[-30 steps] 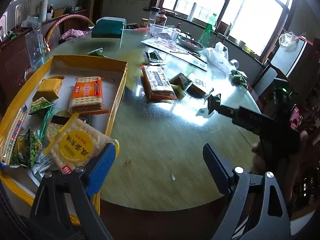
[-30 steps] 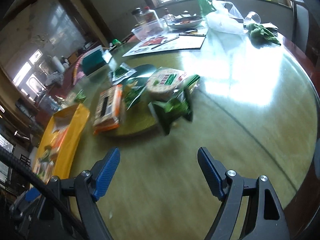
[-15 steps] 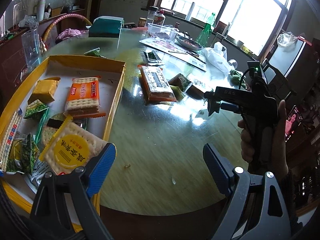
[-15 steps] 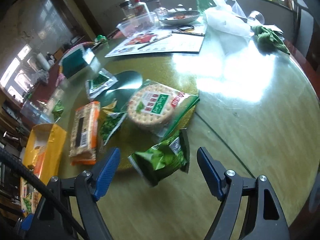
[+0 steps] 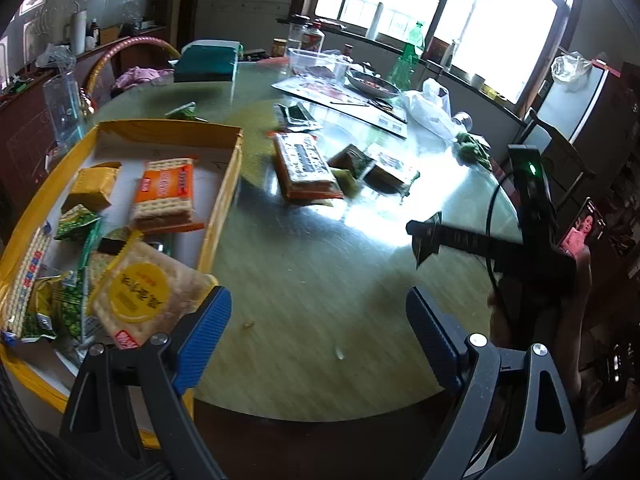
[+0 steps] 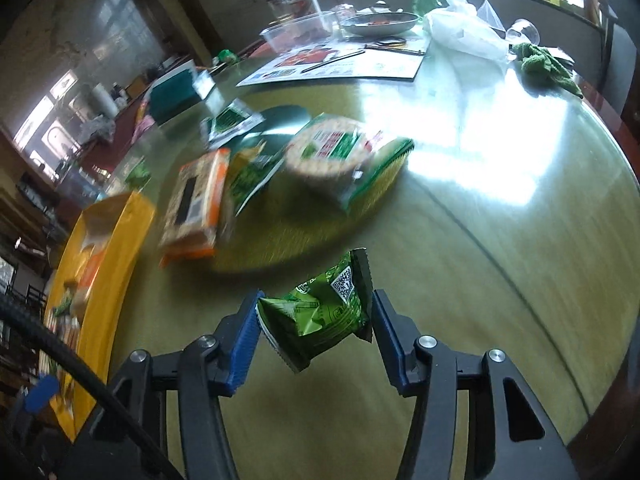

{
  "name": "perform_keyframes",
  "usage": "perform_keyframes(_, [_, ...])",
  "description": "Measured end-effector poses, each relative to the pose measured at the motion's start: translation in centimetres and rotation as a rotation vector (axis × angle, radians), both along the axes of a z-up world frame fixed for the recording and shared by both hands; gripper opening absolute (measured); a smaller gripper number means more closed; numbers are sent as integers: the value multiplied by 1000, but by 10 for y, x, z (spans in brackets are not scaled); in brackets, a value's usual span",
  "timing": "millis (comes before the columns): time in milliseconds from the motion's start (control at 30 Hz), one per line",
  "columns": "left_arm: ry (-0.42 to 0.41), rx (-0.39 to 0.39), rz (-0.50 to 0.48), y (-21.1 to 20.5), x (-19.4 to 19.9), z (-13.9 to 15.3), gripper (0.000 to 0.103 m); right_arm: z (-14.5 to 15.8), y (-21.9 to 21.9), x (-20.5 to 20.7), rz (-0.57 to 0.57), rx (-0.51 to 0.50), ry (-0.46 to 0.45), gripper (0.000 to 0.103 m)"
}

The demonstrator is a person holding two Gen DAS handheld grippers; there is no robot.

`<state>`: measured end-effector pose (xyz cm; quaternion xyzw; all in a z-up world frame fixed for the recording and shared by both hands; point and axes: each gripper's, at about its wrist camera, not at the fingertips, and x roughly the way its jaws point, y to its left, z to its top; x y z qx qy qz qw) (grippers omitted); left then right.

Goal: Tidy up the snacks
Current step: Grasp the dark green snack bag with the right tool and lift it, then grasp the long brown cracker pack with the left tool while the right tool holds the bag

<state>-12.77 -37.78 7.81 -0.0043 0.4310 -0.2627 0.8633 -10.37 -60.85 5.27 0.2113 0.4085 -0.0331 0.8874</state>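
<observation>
A green snack packet (image 6: 320,308) lies on the glass table between the blue pads of my right gripper (image 6: 316,316). Its jaws are closing, and both pads touch the packet's ends. Beyond it lie a round cracker pack (image 6: 332,152), an orange cracker pack (image 6: 196,204) and small green sachets (image 6: 248,176). The yellow tray (image 5: 228,184) at the left holds several snack packs. My left gripper (image 5: 320,336) hangs open and empty over the table's near edge, beside the tray. In the left wrist view the right gripper (image 5: 428,240) reaches in from the right.
The far side of the round table (image 5: 320,272) carries a printed sheet (image 6: 340,64), a metal dish (image 6: 380,22), a clear plastic tub (image 6: 300,30), a white plastic bag (image 6: 464,36) and a green cloth (image 6: 540,64). A teal box (image 5: 206,64) stands at the back left.
My right gripper came down around the green packet and its jaws narrowed from wide open until the pads met the packet. The left gripper stayed put and open.
</observation>
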Motion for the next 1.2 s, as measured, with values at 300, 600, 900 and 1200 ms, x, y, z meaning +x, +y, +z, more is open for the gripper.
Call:
perform_keyframes(300, [45, 16, 21, -21, 26, -8, 89, -6, 10, -43, -24, 20, -43, 53])
perform_keyframes(600, [92, 46, 85, -41, 70, -16, 89, -8, 18, -49, -4, 21, -65, 53])
perform_keyframes(900, [140, 80, 118, -61, 109, -22, 89, -13, 7, -57, -14, 60, -82, 53])
perform_keyframes(1200, [132, 176, 194, -91, 154, -43, 88, -14, 7, -60, -4, 77, -90, 53])
